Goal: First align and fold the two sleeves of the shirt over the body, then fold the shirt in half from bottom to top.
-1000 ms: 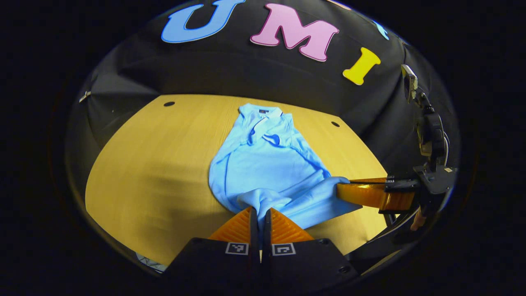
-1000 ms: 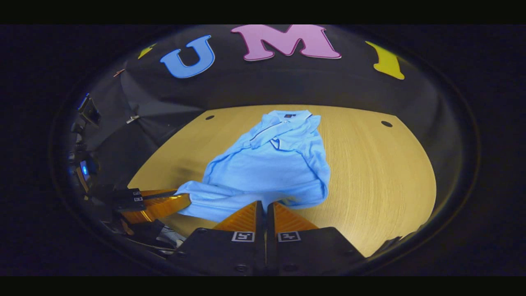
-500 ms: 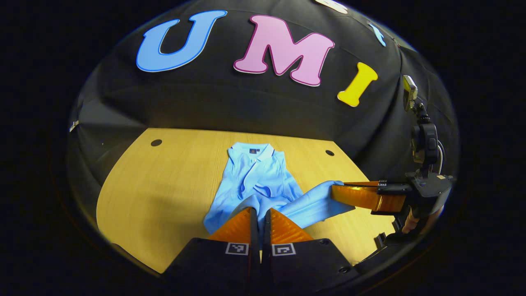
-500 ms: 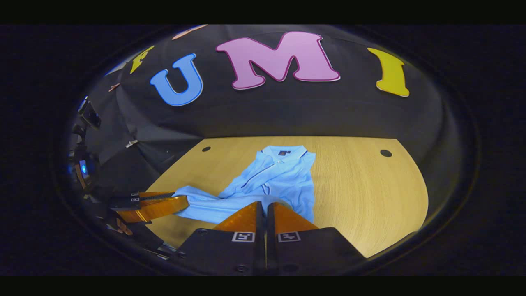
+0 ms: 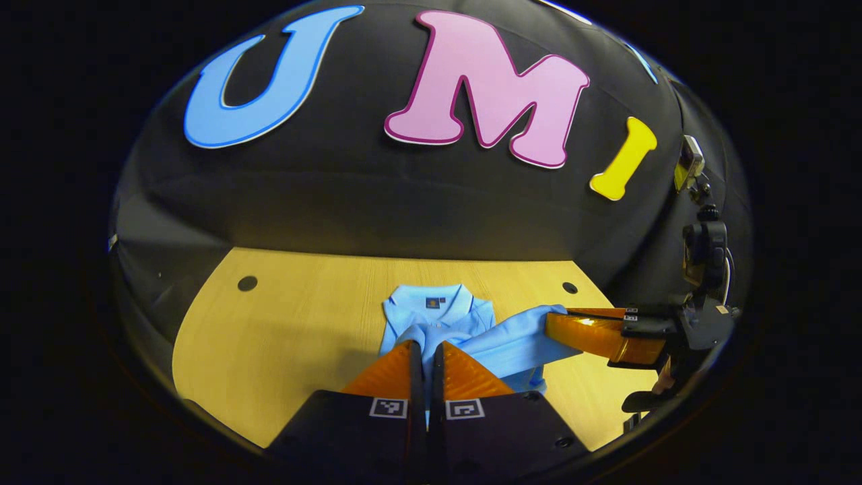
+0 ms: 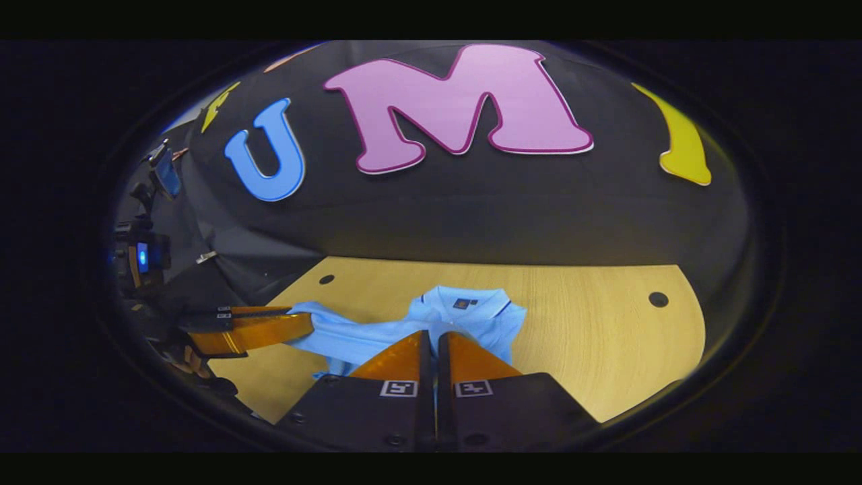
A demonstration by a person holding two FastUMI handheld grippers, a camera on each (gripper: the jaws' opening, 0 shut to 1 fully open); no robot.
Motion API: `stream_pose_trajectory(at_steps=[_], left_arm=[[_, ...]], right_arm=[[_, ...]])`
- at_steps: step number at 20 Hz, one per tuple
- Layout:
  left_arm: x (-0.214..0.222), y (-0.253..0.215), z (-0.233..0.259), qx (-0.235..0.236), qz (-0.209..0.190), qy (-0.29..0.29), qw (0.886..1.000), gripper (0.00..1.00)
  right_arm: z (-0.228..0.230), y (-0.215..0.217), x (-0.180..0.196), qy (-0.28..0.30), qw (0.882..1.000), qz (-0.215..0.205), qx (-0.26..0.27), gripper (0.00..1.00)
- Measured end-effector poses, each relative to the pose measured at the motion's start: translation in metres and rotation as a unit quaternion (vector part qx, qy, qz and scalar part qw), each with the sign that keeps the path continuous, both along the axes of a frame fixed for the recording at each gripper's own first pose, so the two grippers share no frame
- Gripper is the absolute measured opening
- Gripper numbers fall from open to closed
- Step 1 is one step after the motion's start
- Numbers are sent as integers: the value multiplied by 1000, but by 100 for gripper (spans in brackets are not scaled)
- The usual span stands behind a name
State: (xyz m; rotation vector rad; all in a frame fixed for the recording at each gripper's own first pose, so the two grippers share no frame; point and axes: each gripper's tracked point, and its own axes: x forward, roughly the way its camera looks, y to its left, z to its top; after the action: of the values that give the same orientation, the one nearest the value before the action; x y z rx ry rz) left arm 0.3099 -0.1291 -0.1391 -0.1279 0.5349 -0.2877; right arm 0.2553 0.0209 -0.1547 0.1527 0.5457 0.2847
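Observation:
A light blue polo shirt (image 5: 438, 313) lies on the wooden table (image 5: 303, 316), collar toward the wall. Its bottom hem is raised off the table and carried over the body toward the collar. My left gripper (image 5: 426, 347) is shut on one corner of the hem. In the left gripper view the right gripper (image 5: 553, 322) comes in from the right, shut on the other hem corner. In the right gripper view my right gripper (image 6: 434, 337) pinches the hem above the shirt (image 6: 471, 313), and the left gripper (image 6: 306, 323) holds its corner at the left.
The table (image 6: 592, 337) has small round holes near its back corners (image 5: 247, 283) (image 6: 658, 299). The black cloth wall rises just behind the table. A hand (image 5: 667, 377) holds the right gripper's handle at the far right of the left gripper view.
Both grippers have carried the shirt's hem forward from near the table's front to over the collar. The visible shirt body has shrunk as the lower half folds over it.

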Motion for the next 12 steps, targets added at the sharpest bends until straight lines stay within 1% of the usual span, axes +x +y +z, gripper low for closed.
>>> stream_pose_trajectory(at_steps=[2,4,5,6,7,8,9,10,11,12], left_arm=[[35,-3,-5,0,2,-3,1000,6],[68,-4,-17,-10,7,6,1000,6],[84,-5,-26,-16,8,10,1000,6],[100,-5,-36,-18,11,13,1000,6],[114,-6,-45,-19,12,12,1000,6],[126,-8,-55,-18,12,13,1000,6],[136,-10,-67,-19,11,15,1000,6],[143,-11,-81,-18,12,21,1000,6],[149,-12,-93,-20,15,26,999,11],[154,-12,-106,-18,20,32,999,6]], right_arm=[[-11,-8,38,-1,1000,-10,8,6],[-24,-13,73,-3,1000,-19,9,6],[-32,-17,89,-3,1000,-24,7,11],[-40,-18,101,-1,1000,-26,10,11],[-50,-20,111,4,999,-32,11,5],[-60,-22,120,7,999,-38,12,11],[-71,-25,128,12,999,-46,10,5],[-83,-28,133,19,998,-53,9,5],[-96,-29,136,31,998,-60,5,5],[-110,-28,138,41,997,-63,0,5]])
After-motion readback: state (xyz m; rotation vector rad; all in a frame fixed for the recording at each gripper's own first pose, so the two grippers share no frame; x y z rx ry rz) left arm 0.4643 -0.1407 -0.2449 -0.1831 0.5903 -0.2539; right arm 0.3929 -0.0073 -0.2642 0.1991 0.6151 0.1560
